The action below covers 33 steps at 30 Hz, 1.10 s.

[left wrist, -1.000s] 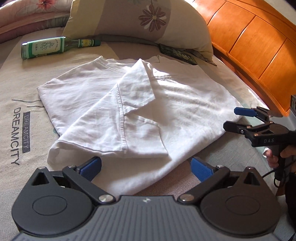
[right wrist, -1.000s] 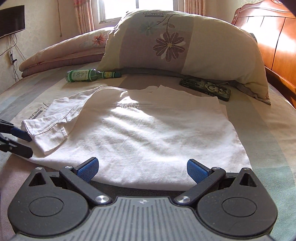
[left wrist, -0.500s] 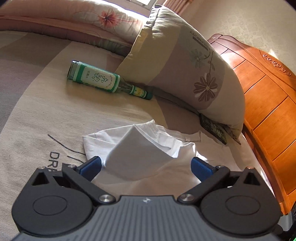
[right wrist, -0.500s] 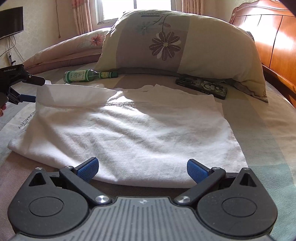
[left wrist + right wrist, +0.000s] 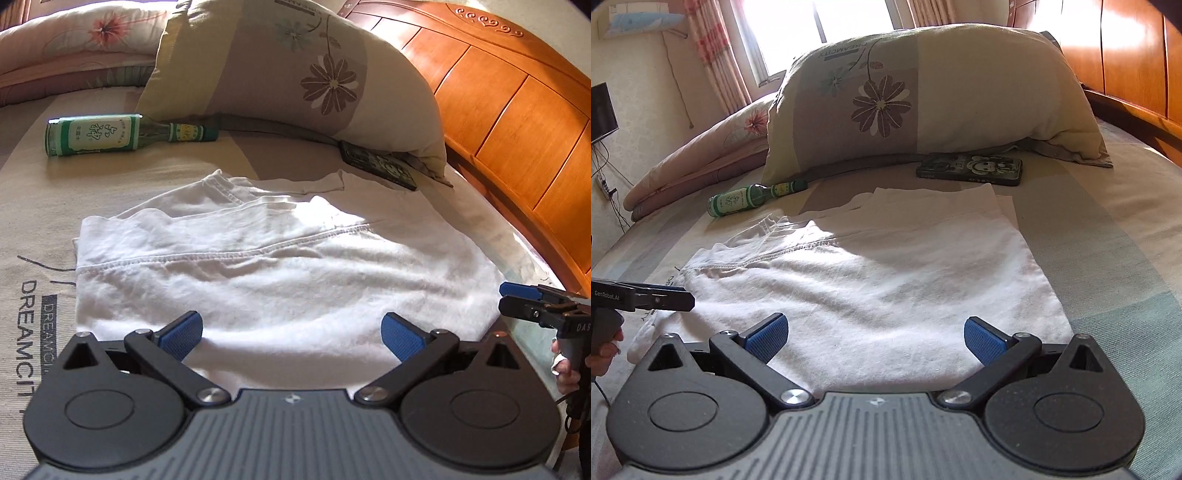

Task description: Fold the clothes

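A white shirt lies flat on the bed, folded over on itself, with a stitched hem running across its top layer. My left gripper is open just above the shirt's near edge, with nothing between its blue pads. The right wrist view shows the same shirt from its other side. My right gripper is open over that near edge and holds nothing. Each gripper shows in the other's view: the right gripper at the shirt's right corner, the left gripper at its left corner, both in a person's hands.
A green glass bottle lies on the sheet beyond the shirt. A big flowered pillow leans at the head of the bed with a dark phone case under its edge. An orange wooden headboard runs along the right.
The shirt's left side, bunched with a sleeve on top a second ago, rose beside my left gripper and now lies spread flat. My left gripper has come back low over the near edge.
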{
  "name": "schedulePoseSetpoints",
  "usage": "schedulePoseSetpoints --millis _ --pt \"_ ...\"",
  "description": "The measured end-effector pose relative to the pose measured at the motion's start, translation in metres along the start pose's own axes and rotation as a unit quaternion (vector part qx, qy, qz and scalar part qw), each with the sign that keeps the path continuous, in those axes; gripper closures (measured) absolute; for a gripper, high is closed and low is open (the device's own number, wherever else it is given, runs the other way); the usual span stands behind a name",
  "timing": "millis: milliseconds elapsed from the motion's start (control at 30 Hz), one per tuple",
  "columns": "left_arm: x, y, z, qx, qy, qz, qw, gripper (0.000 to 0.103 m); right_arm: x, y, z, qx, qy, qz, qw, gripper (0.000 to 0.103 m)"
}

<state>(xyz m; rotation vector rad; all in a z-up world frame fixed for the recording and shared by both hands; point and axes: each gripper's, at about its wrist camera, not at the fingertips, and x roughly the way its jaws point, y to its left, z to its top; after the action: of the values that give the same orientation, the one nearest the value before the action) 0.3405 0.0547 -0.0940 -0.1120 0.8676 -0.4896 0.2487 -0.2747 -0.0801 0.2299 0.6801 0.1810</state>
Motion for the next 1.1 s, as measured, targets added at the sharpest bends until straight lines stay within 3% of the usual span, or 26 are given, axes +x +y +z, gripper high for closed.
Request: schedulePoseSetpoints --millis 100,267,467,600,733,800,967,1033,1100 --pt "-0.005 -0.004 -0.008 -0.003 -0.009 0.010 0.9999 0.001 0.006 0.001 0.002 -0.006 0.007 0.000 1.000 0.000" --pt "-0.031 -0.021 -0.020 0.032 -0.030 0.002 0.9991 0.001 0.022 0.006 0.023 -0.027 0.017 0.029 0.999 0.000" --pt "-0.028 -0.026 -0.036 0.063 -0.013 0.030 0.9975 0.001 0.082 0.016 0.035 -0.064 0.111 0.026 0.991 0.000" --pt "-0.024 -0.021 -0.042 0.057 -0.009 0.023 0.9981 0.001 0.075 0.016 0.017 -0.100 0.078 0.033 0.991 0.000" --pt "-0.028 -0.022 -0.042 0.049 -0.015 0.022 0.9984 0.001 0.071 0.012 0.023 -0.104 0.088 0.046 0.990 0.000" --pt "-0.033 -0.024 -0.043 0.048 -0.020 0.016 0.9985 0.001 0.069 0.005 0.039 -0.054 0.089 0.066 0.992 0.000" --pt "-0.041 -0.029 -0.048 0.051 -0.022 0.010 0.9984 0.001 0.077 0.014 0.091 -0.005 0.035 0.140 0.989 0.000" --pt "-0.042 -0.029 -0.049 0.050 -0.021 0.009 0.9985 0.001 0.105 0.027 0.100 0.000 0.080 0.186 0.979 0.000" --pt "-0.039 -0.024 -0.051 0.039 -0.013 0.007 0.9991 0.001 0.131 0.041 0.095 -0.010 0.117 0.205 0.972 0.000"
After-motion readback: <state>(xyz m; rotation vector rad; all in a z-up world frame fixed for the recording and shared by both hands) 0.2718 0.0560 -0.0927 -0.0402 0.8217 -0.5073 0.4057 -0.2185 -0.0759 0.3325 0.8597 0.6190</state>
